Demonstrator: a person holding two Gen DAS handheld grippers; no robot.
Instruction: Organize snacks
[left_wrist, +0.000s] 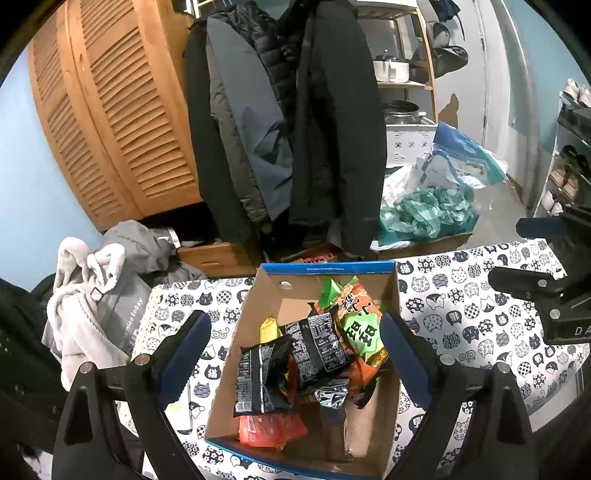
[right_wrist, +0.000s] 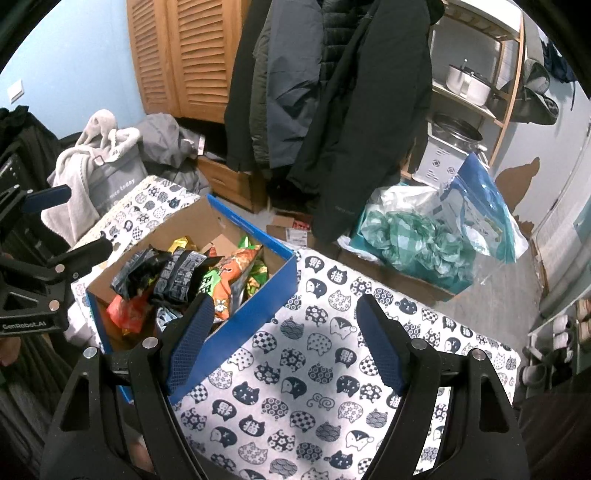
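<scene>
Both hand-held grippers, left (left_wrist: 295, 347) and right (right_wrist: 284, 341), gape empty beside the blue box (right_wrist: 258, 310) heaped with crumpled snack packets (left_wrist: 317, 343)

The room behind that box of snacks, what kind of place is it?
Most likely a home entryway or hall used for storage. Winter coats hang in a row, a shoe rack stands by the door, and a wooden shelf holds cooking pots. The snack box sits on a cat-print cloth.

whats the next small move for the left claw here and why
Probably lower the left claw onto the black snack packet lying on top of the pile in the cardboard box. Its jaws are open and empty, straddling the box, and the right claw hovers open over the bare cat-print tablecloth.
</scene>
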